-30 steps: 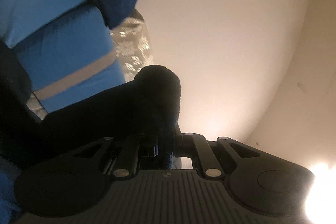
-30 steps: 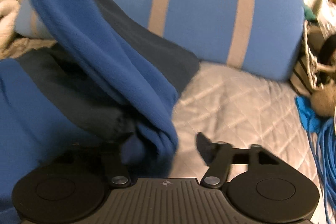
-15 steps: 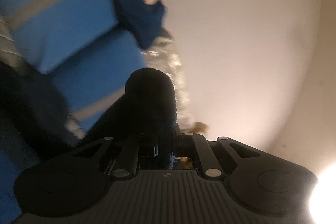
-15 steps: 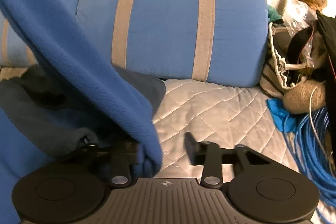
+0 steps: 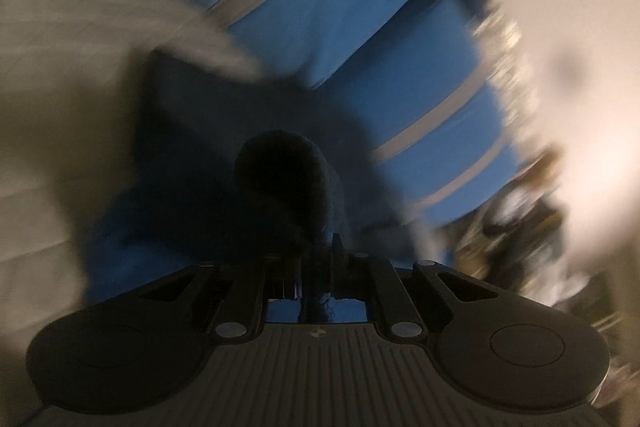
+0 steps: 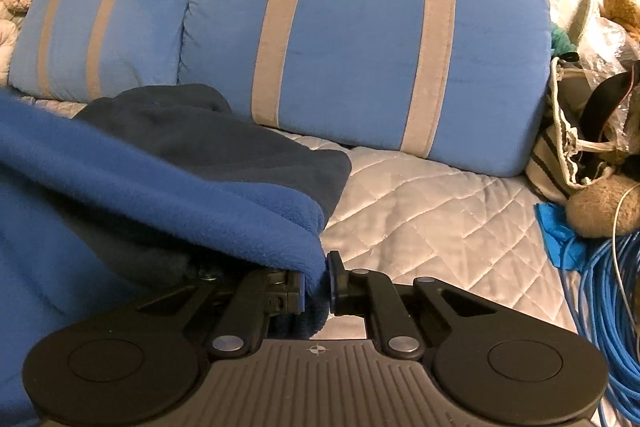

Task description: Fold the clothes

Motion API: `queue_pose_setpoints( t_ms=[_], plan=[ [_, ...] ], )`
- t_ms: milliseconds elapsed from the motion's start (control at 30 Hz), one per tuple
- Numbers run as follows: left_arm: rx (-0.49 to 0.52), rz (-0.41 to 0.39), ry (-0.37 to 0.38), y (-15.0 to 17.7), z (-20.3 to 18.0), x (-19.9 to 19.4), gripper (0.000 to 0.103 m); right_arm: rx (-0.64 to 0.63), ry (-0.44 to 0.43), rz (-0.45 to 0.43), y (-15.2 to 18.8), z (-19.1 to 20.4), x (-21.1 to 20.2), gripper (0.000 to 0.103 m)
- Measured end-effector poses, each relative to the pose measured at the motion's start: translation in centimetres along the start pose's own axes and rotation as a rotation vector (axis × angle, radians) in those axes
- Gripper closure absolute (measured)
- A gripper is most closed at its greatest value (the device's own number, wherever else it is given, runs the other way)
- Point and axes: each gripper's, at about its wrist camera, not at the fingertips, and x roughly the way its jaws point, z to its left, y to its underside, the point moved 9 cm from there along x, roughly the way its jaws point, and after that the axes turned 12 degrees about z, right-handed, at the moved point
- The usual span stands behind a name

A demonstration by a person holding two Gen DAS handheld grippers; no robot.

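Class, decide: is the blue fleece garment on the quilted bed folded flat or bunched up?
Bunched, not folded flat: the blue fleece garment lies in rumpled, draped layers, its edge between the closing jaws of the right hand-held gripper.

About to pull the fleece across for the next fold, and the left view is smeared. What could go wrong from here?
1. The right gripper is closing on only the rolled edge of the blue fleece; a pull may slip it free.
2. The left gripper is shut on a thick dark bunch of fleece, so layers could drag unevenly.
3. The blue cable and stuffed toy lie close on the quilt; a wide sweep could snag them.
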Motion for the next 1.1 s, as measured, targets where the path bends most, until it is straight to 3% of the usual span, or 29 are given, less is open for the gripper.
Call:
queue_pose_setpoints(
  t_ms=[133,333,400,467,567,667,733,867,967,1100],
  plan=[
    [0.041,0.093,-0.101,1.8,3.1,2.1,0.091,-0.031,-0.001,0.016,0.4,0.6,0.3,0.090],
    [0.153,0.118,-0.191,3.4,3.0,1.6,0.089,-0.093,0.017,0.039,0.7,1.3,0.4,0.088],
    [0.194,0.129,-0.248,3.9,3.0,1.5,0.085,-0.108,0.020,0.054,0.8,1.2,0.5,0.079],
    [0.223,0.152,-0.318,4.2,3.6,2.3,0.073,-0.105,0.037,0.070,1.1,0.6,0.7,0.057],
    [0.279,0.166,-0.398,4.9,4.3,2.6,0.055,-0.079,0.054,0.103,1.6,-0.7,0.8,0.034],
    [0.314,0.142,-0.398,5.5,4.2,1.2,0.048,-0.095,0.071,0.128,2.3,-1.2,0.3,0.018],
    [0.315,0.115,-0.389,5.7,3.7,0.0,0.045,-0.142,0.059,0.150,3.0,-1.0,-0.5,0.013],
    [0.350,0.026,-0.453,6.1,2.7,-3.0,0.045,-0.215,0.018,0.126,3.3,-0.4,-2.8,0.008],
    [0.369,-0.045,-0.437,6.3,1.4,-4.9,0.042,-0.158,-0.034,0.055,1.5,-0.5,-4.1,0.002],
    [0.392,-0.148,-0.432,7.0,-0.1,-7.2,0.037,0.014,-0.067,0.024,-0.8,-1.7,-2.8,0.001]
  ],
)
